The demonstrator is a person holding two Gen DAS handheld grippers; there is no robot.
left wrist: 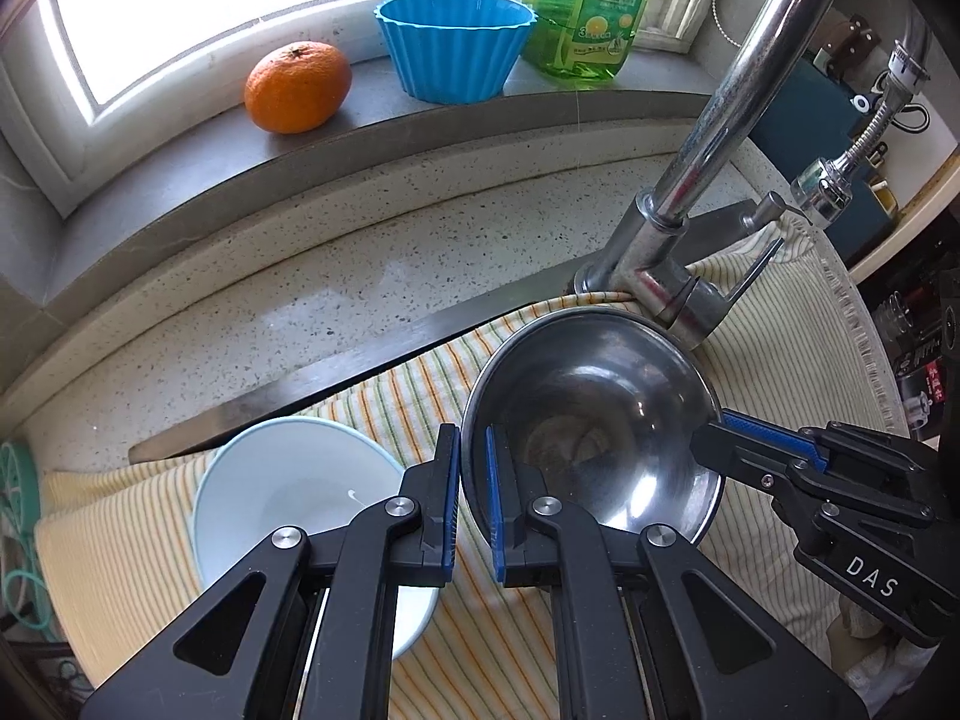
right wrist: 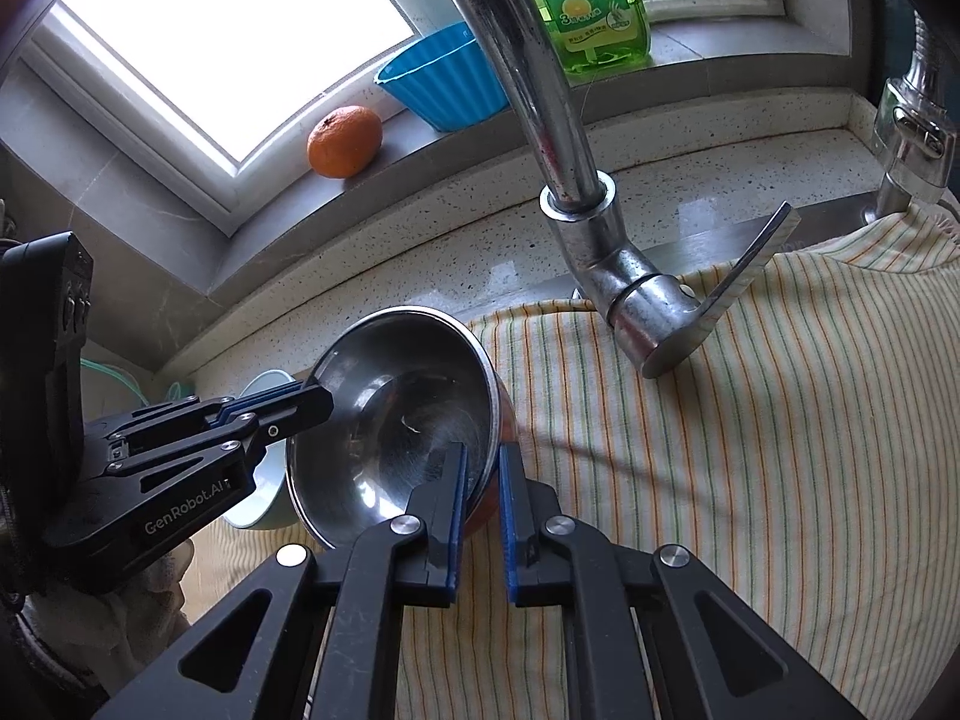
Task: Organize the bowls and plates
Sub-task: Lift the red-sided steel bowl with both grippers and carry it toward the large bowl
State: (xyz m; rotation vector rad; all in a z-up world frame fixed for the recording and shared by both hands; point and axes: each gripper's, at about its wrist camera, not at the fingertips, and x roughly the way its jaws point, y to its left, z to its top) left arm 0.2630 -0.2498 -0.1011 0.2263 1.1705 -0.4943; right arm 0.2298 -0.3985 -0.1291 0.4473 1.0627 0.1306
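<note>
Taking the tap (left wrist: 690, 192) as the landmark: far to its left, on the window ledge (left wrist: 198, 180), sat an orange (left wrist: 298, 87), then a blue ribbed cup (left wrist: 454, 45), then a green bottle of dish soap (left wrist: 591, 0) just left of the spout.

Lower down, on the striped cloth (left wrist: 390, 402) spread in front of the tap, a white bowl (left wrist: 288, 492) rested well to the tap's left, upright.

Next came the left gripper (left wrist: 474, 450), its blue-padded fingers pressed together on the left rim of a steel bowl (left wrist: 600, 414). That bowl sat tilted directly in front of the tap's base, its far edge nearly touching the tap body; whether it was lifted clear of the cloth could not be told.

On the bowl's right rim, still in front of the tap, the right gripper (right wrist: 482, 468) pinched the wall likewise, one finger inside and one outside.

The cloth ran on to the right beneath the tap's lever (right wrist: 750, 264).
</note>
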